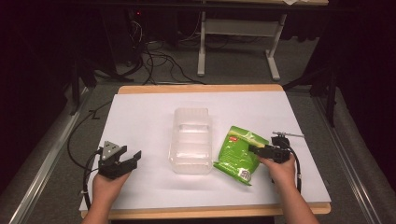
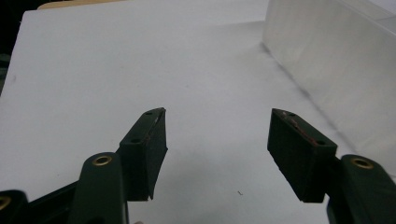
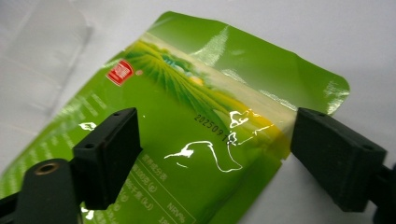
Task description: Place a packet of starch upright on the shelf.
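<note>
High view: green pouch (image 1: 237, 154) lies flat, long axis running near-to-far.

We see the white sheet (image 1: 140, 116) on the bench lit brightly from above while the room around sinks into darkness. Glare streaks the green pouch (image 3: 196, 140); the near tongs look soft, slightly blurred.

Bright green pouch (image 1: 238, 154) right of centre, red logo patch and yellow band (glossy white glare streaks too). Clear frosted tub (image 1: 190, 140) mid-frame, white sheet (image 1: 140, 116) underneath, both grippers' jaws black.
</note>
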The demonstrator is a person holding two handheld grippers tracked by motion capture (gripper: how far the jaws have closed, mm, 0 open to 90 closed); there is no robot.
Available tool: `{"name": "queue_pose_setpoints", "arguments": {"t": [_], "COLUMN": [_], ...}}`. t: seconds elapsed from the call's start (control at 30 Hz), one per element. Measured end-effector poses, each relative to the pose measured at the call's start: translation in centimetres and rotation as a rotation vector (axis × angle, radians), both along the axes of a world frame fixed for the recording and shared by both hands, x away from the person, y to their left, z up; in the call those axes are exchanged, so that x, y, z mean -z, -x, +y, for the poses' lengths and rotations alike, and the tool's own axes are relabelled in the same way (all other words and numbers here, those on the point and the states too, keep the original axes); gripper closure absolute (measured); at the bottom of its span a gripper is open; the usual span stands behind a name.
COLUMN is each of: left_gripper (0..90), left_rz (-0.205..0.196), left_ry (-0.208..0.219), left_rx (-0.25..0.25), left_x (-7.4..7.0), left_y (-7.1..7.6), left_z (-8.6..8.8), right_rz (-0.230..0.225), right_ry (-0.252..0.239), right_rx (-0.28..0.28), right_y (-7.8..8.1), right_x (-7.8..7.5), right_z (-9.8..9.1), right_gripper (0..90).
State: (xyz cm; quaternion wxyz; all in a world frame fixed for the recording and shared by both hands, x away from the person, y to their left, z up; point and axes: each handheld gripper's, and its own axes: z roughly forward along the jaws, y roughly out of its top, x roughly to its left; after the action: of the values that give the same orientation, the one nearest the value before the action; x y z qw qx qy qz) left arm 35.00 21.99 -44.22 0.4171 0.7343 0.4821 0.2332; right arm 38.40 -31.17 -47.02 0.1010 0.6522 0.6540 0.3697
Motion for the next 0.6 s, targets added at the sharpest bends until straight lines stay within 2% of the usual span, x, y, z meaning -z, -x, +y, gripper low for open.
{"name": "queue_pose_setpoints", "arguments": {"t": [0.07,0.1,0.13,0.27,0.43,0.5,0.53,0.6], "left_gripper": [38.0,38.0,38.0,38.0,38.0,38.0,38.0,38.0], "left_rz": [0.000,0.002,0.002,0.000,0.002,0.001,0.001,0.002], "left_ry": [0.001,-0.001,0.000,0.001,-0.002,-0.004,-0.001,-0.001], "left_rx": [0.000,-0.002,-0.002,0.000,0.002,0.001,0.001,0.001], "left_x": [0.0,0.0,0.0,0.0,0.0,0.0,0.0,0.0], "left_y": [0.0,-0.1,-0.1,-0.1,-0.1,-0.1,-0.1,-0.1], "left_z": [0.0,-0.1,-0.1,-0.1,-0.2,-0.2,-0.1,-0.1], "right_rz": [0.000,-0.011,-0.013,-0.030,-0.057,-0.075,-0.089,-0.091], "right_ry": [0.019,0.078,0.106,0.138,0.193,0.198,0.180,0.185], "right_rx": [-0.005,-0.018,-0.028,-0.050,-0.087,-0.107,-0.122,-0.133], "right_y": [0.0,0.2,0.3,0.5,0.6,0.7,0.7,0.6], "right_x": [0.0,0.0,0.0,0.0,-0.2,-0.3,-0.5,-0.7], "right_z": [0.1,0.5,0.7,1.4,1.8,1.9,1.8,1.9], "right_gripper": [21.5,29.8,31.8,46.2,73.0,83.8,88.2,88.7]}}
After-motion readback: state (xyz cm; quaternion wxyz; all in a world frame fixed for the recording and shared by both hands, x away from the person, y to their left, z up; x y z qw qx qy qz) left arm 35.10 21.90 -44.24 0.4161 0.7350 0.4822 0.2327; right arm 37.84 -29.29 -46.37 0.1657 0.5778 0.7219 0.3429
